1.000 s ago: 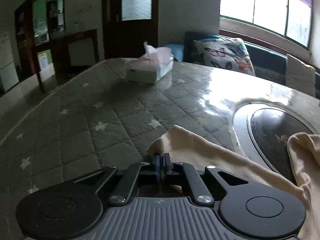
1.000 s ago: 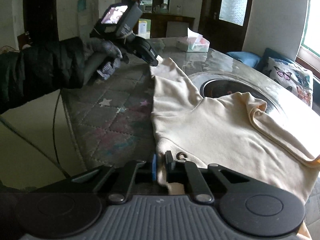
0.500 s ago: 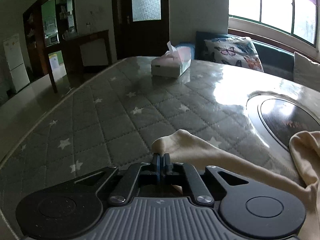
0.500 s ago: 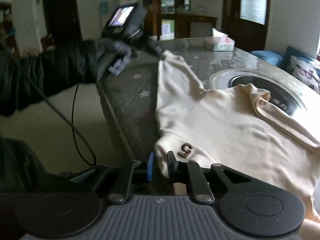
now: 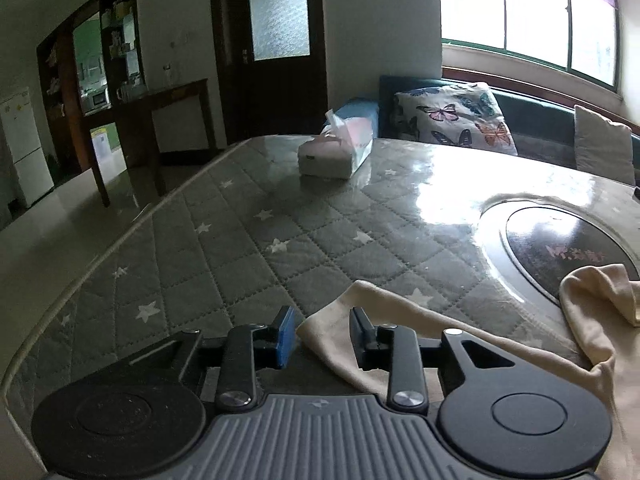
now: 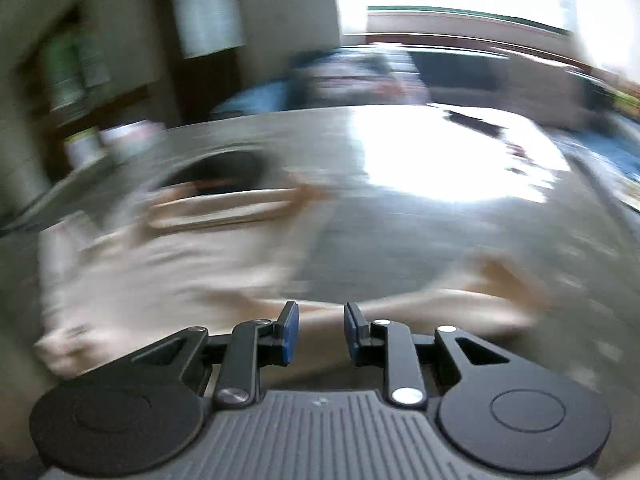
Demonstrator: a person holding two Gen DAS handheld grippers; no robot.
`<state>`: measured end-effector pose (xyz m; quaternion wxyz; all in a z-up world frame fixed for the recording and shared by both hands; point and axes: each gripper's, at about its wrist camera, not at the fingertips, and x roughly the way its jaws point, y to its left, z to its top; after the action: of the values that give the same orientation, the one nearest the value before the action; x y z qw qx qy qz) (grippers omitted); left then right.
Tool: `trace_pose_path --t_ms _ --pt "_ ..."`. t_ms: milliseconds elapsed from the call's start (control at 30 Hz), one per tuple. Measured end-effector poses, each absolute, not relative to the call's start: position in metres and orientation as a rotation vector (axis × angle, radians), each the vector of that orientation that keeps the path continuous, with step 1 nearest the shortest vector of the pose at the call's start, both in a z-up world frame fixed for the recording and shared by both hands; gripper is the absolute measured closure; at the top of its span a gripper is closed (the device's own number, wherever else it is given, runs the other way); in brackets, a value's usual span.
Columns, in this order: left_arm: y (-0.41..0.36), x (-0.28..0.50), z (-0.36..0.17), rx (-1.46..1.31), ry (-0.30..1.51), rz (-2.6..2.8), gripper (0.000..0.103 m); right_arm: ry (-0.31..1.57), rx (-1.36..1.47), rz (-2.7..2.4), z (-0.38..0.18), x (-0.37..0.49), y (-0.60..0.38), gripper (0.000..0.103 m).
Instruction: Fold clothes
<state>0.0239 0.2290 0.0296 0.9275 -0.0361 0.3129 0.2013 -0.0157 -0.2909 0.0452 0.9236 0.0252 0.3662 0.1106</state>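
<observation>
Cream knit garment (image 5: 460, 344) lies on the quilted grey table cover (image 5: 240, 264), sleeve end between our left gripper's (image 5: 322, 334) opening jaws; right gripper (image 6: 317, 330), also opening, holds nothing.

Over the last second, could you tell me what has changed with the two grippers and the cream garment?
Both grippers have let go. The left gripper, earlier pinched on the sleeve end, is opening; the cloth lies loose between its jaws. The right gripper, earlier clamped on the hem, is opening too and has swung away to the right, so its view is blurred. The cream garment remains spread on the quilted table; the tissue box has not moved.
</observation>
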Motion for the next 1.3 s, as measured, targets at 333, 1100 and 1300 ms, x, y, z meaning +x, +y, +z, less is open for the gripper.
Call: trace_pose_path --t_ms 333,1100,1300 --pt "0.187 0.038 0.042 -0.035 0.622 0.285 0.060 0.746 0.323 0.000 0.013 0.019 -0.374 0.078" --pt "0.020 0.076 0.019 0.062 0.698 -0.206 0.049 0.623 0.313 -0.103 0.029 -0.009 -0.375 0.099" --pt "-0.030 0.071 0.008 0.139 0.716 -0.367 0.048 0.589 0.202 -0.155 0.062 -0.044 -0.382 0.099"
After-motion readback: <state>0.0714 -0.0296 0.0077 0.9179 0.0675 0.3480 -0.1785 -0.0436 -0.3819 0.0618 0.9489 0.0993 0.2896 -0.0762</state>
